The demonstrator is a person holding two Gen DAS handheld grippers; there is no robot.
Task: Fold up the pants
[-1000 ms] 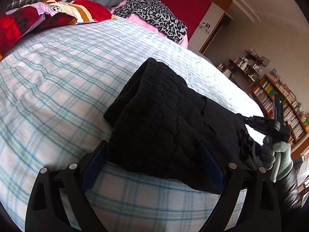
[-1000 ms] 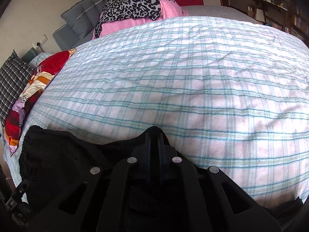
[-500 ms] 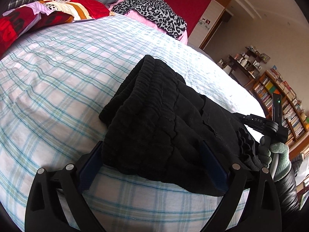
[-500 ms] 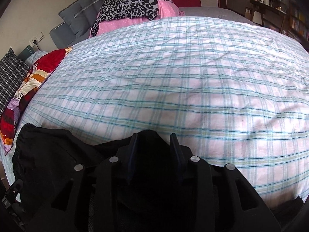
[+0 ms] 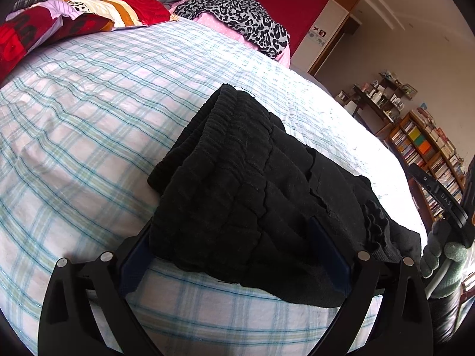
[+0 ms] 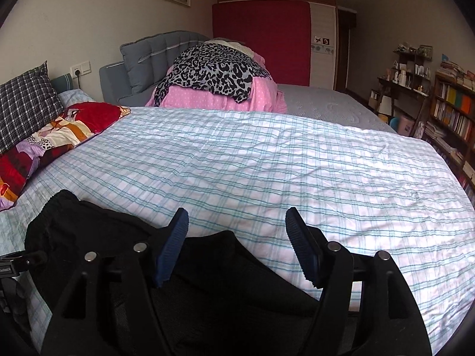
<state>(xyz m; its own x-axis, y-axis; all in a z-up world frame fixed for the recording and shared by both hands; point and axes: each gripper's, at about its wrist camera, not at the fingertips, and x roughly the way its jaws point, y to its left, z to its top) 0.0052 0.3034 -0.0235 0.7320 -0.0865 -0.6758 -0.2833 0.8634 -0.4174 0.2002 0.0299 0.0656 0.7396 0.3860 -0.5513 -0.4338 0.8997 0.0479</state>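
Covering most of both views: a bed under a pale checked sheet (image 6: pixel 297 160), blue-green lines on white, lightly wrinkled. Far side, a grey padded headboard (image 6: pixel 154 56) and a pink spotted bundle (image 6: pixel 213 98) with a leopard-print cloth (image 6: pixel 216 71) draped over it. Red wall panel (image 6: pixel 261 41) behind. Bookshelves (image 6: pixel 454 109) along the right wall. A red patterned cushion (image 6: pixel 59 130) and a dark checked pillow (image 6: pixel 23 103) sit at the left edge of the bed.

Black pants (image 5: pixel 255 195) lie on the near part of the sheet in a thick folded stack, ribbed waistband on top, pointing away towards the middle of the bed. Cloth is bunched and uneven at the right end.

Left gripper (image 5: pixel 237 255): jaws spread wide, one blue pad either side of the stack's near end, fabric sagging between them. Cannot tell whether the pads touch the cloth; they are not pinching it.

Right gripper (image 6: pixel 237 249): jaws well apart, blue ridged pads (image 6: pixel 175 246) clear of the fabric, nothing held. Black cloth lies just below and behind the fingers.

A gloved hand (image 5: pixel 445 255) on the right gripper's handle shows at the edge of the left wrist view.
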